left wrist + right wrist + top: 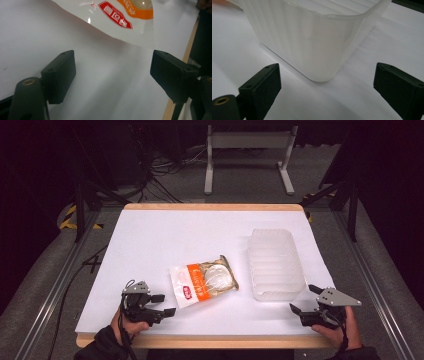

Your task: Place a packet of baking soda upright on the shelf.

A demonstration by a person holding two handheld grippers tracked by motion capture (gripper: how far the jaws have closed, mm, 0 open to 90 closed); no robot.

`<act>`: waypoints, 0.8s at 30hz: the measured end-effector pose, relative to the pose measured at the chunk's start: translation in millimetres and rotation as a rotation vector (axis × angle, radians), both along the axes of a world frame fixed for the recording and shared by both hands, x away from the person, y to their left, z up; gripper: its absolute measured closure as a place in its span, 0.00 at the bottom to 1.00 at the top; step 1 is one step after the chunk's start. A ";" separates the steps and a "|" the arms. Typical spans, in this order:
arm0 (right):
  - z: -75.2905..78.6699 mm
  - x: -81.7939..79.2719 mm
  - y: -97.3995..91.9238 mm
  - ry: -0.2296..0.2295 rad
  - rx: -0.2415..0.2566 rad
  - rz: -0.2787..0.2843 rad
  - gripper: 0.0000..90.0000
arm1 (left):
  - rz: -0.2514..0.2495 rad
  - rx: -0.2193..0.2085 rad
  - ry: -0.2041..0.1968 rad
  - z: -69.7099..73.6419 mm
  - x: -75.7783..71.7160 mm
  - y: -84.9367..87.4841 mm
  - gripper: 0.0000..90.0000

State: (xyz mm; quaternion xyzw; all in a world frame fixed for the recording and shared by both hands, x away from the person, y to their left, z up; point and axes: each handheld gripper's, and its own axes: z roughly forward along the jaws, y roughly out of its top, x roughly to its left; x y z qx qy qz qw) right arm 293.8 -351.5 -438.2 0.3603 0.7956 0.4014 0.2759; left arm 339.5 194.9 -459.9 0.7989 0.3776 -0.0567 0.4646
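A food packet (203, 280), white and orange with a clear window, lies flat at the middle of the white table (165, 235). Its white corner with a red label (117, 17) fills the top of the left gripper view. My left gripper (163, 305) rests near the front left, just short of the packet, jaws wide apart with nothing between them. A frosted plastic tub (276, 262) stands on the right; its near corner (317, 47) looms ahead in the right gripper view. My right gripper (305, 298) sits at the front right, open, pointing at that corner.
The table's wooden front edge (210, 340) runs just in front of both hands. Beyond the far edge there are a metal stand (247, 155) and cables on the floor. Rails flank the table on both sides.
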 end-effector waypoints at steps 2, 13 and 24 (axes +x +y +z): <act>-0.3 0.2 0.5 0.002 -0.004 0.002 0.09 | 0.001 -0.027 0.022 -0.9 2.7 -2.1 0.24; -1.3 0.7 2.5 0.009 -0.017 0.007 0.09 | 0.008 -0.132 0.116 -3.1 26.4 -26.9 0.23; -1.9 1.4 2.7 0.019 -0.014 0.017 0.10 | 0.030 -0.159 0.116 3.1 60.3 -47.5 0.39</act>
